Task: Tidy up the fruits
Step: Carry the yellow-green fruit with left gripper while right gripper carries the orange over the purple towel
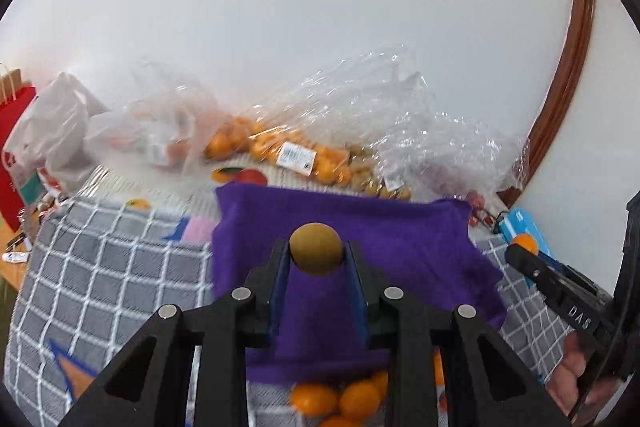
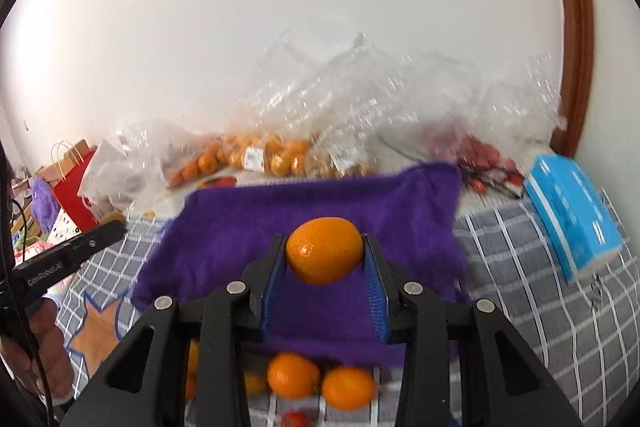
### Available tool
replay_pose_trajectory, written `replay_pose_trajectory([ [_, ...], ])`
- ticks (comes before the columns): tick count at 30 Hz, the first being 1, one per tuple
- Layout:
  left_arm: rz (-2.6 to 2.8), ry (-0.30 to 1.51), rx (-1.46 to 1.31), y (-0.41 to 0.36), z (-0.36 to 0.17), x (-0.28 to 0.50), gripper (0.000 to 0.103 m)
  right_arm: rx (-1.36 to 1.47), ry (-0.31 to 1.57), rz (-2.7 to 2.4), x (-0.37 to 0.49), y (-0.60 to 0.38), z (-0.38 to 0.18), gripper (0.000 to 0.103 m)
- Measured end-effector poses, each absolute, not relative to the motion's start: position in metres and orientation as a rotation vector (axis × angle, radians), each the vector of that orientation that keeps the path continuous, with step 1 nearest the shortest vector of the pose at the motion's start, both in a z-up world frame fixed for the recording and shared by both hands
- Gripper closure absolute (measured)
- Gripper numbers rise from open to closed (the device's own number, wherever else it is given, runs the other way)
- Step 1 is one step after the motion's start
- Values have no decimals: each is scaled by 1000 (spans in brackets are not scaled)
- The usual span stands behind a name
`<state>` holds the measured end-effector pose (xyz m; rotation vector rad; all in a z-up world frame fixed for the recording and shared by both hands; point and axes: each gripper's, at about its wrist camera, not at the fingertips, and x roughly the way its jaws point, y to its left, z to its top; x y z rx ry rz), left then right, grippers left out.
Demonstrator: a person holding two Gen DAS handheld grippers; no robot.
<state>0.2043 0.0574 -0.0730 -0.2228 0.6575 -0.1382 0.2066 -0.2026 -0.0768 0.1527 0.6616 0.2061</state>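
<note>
My left gripper (image 1: 316, 251) is shut on a small round brownish-yellow fruit (image 1: 316, 247), held above a purple cloth (image 1: 400, 247). My right gripper (image 2: 325, 254) is shut on an oval orange kumquat (image 2: 324, 251) over the same purple cloth (image 2: 280, 219). In the left wrist view, the right gripper (image 1: 522, 247) shows at the right edge with the orange fruit (image 1: 527, 242) at its tip. Loose oranges (image 1: 336, 401) lie below the cloth's near edge; two oranges (image 2: 320, 379) show there in the right wrist view. Clear bags of oranges (image 1: 280, 147) lie at the back.
A grey checked blanket (image 1: 100, 275) covers the surface. A blue tissue pack (image 2: 572, 215) lies at the right. Red small fruits (image 2: 484, 159) sit in a clear bag behind the cloth. A red paper bag (image 2: 72, 191) and white plastic bags (image 1: 52, 131) stand at the far left by the wall.
</note>
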Motion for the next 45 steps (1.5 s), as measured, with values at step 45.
replay_pose_trajectory([
  [45,-119,696,-236,45,-139,247,76,175,781,166,262,-215,-161,66],
])
